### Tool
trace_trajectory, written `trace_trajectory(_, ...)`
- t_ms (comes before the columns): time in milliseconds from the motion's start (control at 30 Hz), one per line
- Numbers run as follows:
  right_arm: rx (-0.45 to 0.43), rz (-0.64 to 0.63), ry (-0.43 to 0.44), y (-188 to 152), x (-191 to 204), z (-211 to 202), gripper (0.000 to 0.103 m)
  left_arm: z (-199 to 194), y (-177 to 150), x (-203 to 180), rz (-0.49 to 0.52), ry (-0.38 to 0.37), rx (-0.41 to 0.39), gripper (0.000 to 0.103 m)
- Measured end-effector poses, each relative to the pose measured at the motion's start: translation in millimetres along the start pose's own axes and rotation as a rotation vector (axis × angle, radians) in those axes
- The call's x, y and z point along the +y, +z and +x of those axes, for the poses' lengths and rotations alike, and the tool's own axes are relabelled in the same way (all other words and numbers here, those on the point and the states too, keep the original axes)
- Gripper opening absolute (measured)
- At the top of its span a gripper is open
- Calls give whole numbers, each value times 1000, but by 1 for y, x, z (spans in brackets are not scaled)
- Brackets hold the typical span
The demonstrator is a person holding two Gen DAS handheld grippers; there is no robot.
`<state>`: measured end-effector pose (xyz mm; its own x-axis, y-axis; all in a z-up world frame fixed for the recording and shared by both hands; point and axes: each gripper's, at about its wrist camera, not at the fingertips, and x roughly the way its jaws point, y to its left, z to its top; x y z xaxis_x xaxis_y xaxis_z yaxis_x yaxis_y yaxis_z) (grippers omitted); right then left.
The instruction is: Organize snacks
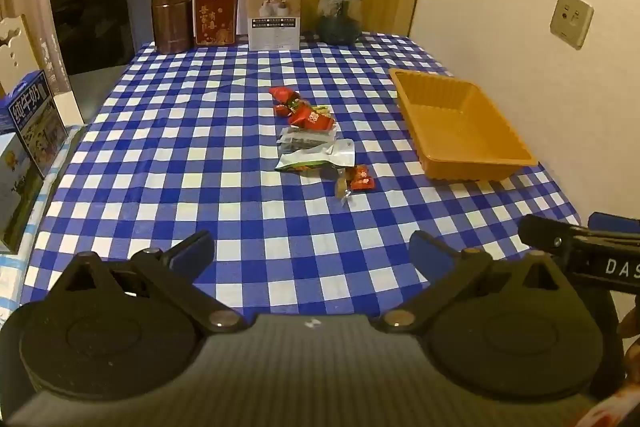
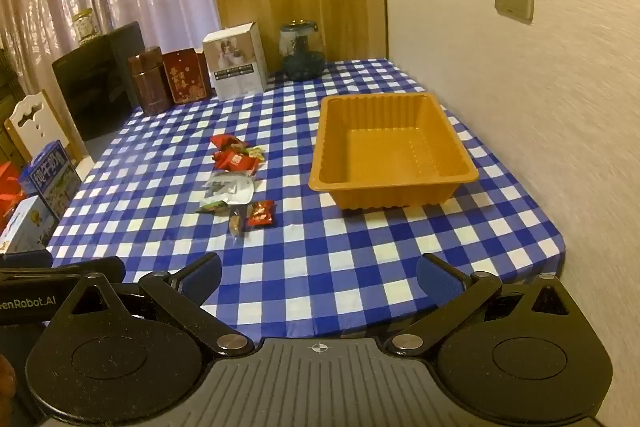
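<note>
From your left gripper (image 1: 312, 247), jaws spread wide and empty, the snacks (image 1: 316, 143) lie heaped mid-table, so a grab may snag several overlapping wrappers. From your right gripper (image 2: 320, 275), equally wide and empty, the light tray (image 2: 392, 151) near the table's right edge could slide if nudged.

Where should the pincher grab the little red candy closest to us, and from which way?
Grab the red candy across its narrow middle, coming down from above. It lies flat on the checked tablecloth, so only its top is free. The brown candy sits close beside it, so keep the jaws clear of that side.
</note>
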<state>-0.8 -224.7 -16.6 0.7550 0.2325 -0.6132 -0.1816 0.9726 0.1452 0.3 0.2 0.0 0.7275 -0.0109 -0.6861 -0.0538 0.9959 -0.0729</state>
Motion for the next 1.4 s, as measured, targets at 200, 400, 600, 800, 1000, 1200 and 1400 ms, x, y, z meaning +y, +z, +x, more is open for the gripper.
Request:
trace_trajectory(200,1,-3,-3,-1,2,-1,103,6,-3,-2,-6,-3,4,103)
trace_trajectory(400,4,1,-1,0,-1,1,103,-1,-4,-1,-5,-11,-9,103)
trace_trajectory(600,4,-1,-3,0,0,1,103,-1,-1,-1,-13,-11,-1,103)
trace_trajectory(800,5,-1,-4,0,0,1,103,-1,0,-2,-14,-12,2,103)
trace_trajectory(1000,4,0,-5,0,0,1,103,-2,0,-3,-14,-13,3,103)
trace_trajectory(1200,4,0,-5,1,-1,1,103,-2,0,-3,-14,-14,3,103)
trace_trajectory(1400,3,0,-6,1,-1,1,103,-2,0,-3,-15,-16,4,103)
